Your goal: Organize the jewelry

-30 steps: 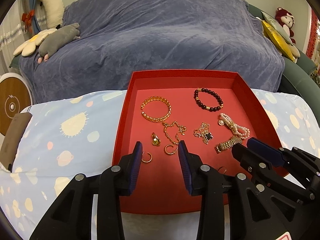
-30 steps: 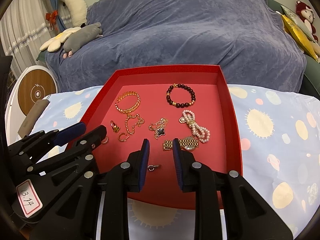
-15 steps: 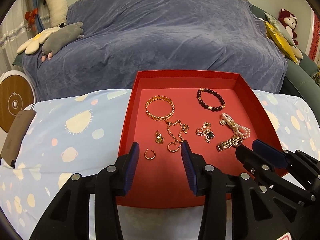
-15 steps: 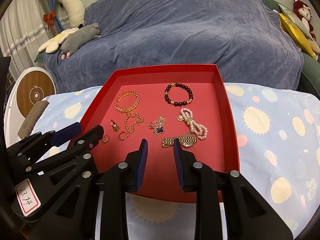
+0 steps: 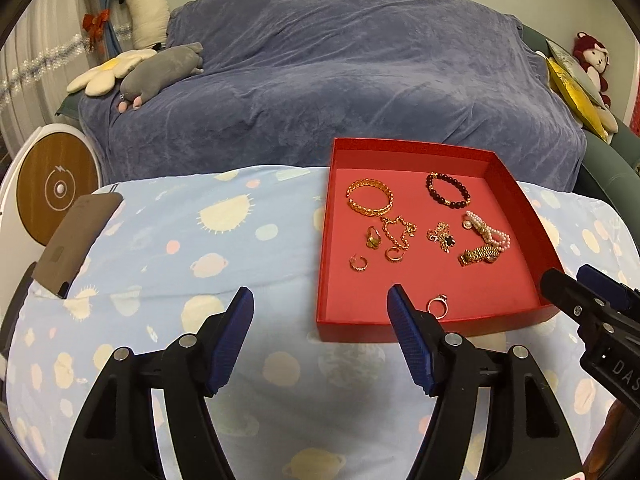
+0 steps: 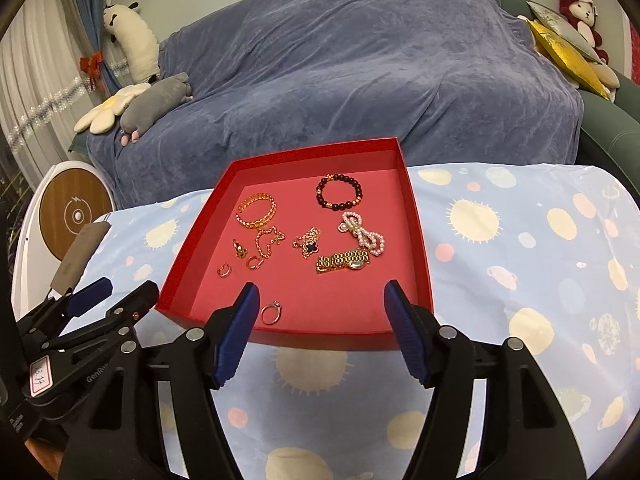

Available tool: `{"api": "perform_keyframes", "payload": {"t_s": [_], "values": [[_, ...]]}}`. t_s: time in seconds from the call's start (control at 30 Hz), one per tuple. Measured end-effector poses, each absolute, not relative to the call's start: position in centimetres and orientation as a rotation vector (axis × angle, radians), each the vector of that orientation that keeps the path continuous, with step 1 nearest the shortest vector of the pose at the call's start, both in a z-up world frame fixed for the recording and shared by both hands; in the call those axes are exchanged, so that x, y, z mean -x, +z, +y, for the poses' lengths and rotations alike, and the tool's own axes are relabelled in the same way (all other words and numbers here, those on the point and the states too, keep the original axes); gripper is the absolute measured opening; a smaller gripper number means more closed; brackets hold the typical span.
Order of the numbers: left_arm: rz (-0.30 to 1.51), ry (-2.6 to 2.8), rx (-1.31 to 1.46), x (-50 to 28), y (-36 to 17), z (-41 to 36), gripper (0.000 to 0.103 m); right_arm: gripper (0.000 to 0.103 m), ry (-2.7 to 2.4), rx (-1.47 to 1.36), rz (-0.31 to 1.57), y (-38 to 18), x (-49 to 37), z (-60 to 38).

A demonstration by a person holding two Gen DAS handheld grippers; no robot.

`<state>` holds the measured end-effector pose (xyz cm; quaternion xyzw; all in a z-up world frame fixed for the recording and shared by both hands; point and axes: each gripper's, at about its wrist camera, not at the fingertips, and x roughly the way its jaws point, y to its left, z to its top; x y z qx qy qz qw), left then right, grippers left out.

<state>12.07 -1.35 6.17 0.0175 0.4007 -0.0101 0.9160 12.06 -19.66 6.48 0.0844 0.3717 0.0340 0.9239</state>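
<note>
A red tray (image 5: 326, 248) (image 6: 420, 240) sits on the patterned cloth with several pieces of jewelry in it: a gold bangle (image 5: 370, 198) (image 6: 257, 211), a dark bead bracelet (image 5: 447, 195) (image 6: 340, 192), a pearl bracelet (image 6: 362, 234), a gold watch (image 6: 342, 261), a clover necklace (image 6: 308, 243), small gold earrings (image 5: 358, 262) and a stone ring (image 6: 272, 313) (image 5: 438, 306) near the front wall. My left gripper (image 5: 320, 312) hovers over the cloth left of the tray's front corner, its jaws opening, nothing between them. My right gripper (image 6: 320, 306) hangs over the tray's front edge, jaws opening and empty.
A blue-covered sofa (image 6: 340, 72) with plush toys (image 6: 154, 98) stands behind the table. A brown phone-like slab (image 5: 78, 236) lies at the cloth's left edge, beside a round white and wooden device (image 5: 56, 190). Gold cushions and a red plush (image 6: 576, 12) sit far right.
Both grippers have pulled back from the tray and spread their jaws wide. The left one has shifted left off the tray. The stone ring now lies free near the tray's front wall.
</note>
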Motion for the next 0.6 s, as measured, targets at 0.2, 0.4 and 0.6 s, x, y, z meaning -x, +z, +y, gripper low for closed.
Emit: {"api": "perform_keyframes", "payload": {"t_s": [0.2,0.4,0.6], "values": [[0.821,-0.02,-0.006,-10.5,6.5,-1.2,0.072,0.071,0.062,-0.193,0.781,6.6,-10.3,-20.1],[0.815,-0.029,-0.07,-10.1,6.2,-3.0,0.078,0.08,0.045,-0.131,0.77,7.0,-10.3,-19.2],[0.809,-0.029,-0.091,-10.1,6.2,-3.2,0.08,0.084,0.023,-0.043,0.75,7.1,-10.2,-18.6]]}}
